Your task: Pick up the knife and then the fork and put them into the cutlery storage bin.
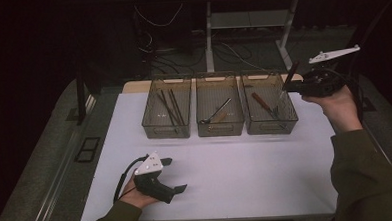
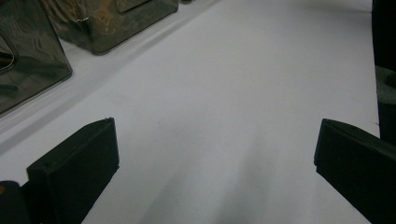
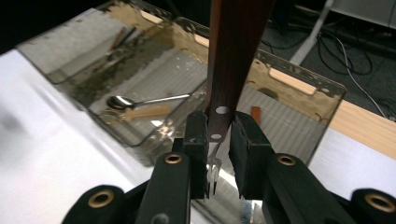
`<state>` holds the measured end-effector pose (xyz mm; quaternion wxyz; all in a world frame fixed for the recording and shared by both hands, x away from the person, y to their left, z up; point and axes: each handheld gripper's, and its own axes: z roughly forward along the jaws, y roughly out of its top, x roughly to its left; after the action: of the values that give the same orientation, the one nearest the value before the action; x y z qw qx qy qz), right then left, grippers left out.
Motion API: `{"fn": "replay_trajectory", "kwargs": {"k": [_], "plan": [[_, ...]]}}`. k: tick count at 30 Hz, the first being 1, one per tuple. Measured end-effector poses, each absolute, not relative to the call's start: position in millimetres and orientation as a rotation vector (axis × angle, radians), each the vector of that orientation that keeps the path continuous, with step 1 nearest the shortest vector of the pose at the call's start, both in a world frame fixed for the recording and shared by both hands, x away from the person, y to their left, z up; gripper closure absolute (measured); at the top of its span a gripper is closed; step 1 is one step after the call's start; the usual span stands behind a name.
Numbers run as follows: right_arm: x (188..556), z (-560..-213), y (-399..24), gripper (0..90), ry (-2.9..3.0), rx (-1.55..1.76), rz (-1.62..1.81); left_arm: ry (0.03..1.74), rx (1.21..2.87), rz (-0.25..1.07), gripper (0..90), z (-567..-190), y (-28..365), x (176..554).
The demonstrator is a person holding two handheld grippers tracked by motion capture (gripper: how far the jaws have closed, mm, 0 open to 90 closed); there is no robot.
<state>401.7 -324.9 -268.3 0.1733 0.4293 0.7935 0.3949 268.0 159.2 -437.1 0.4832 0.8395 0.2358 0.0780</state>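
Dim room; white table point(image 1: 227, 174), cables point(image 1: 160, 19) on dark floor point(image 1: 46, 162).

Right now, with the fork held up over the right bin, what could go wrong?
The right gripper pinches the fork only near its tines, with the long wooden handle sticking out, so it could pivot or slip. If dropped, it may hit the right bin's rim or the knife inside.

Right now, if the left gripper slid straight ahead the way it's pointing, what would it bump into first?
Probably nothing soon. The left gripper is open and points along the bare white table. The smoky bins sit off to its side, so the way looks free, though depth is hard to judge.
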Motion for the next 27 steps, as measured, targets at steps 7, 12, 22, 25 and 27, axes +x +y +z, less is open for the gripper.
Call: {"fn": "replay_trajectory", "kwargs": {"k": [7,12,22,25,27], "plan": [[425,-288,-322,77.1,2.287,1.260,1.009,0.573,2.047,0.190,0.0,-437,159,268],[436,-301,-318,77.1,2.316,1.296,0.948,0.574,2.042,0.189,0.0,-437,159,268],[449,-325,-314,77.0,2.377,1.359,0.836,0.573,2.040,0.187,0.0,-437,159,268],[451,-326,-314,77.0,2.371,1.368,0.851,0.573,2.041,0.186,0.0,-438,159,268],[453,-327,-314,77.0,2.372,1.369,0.849,0.572,2.043,0.187,0.0,-438,159,268]]}}
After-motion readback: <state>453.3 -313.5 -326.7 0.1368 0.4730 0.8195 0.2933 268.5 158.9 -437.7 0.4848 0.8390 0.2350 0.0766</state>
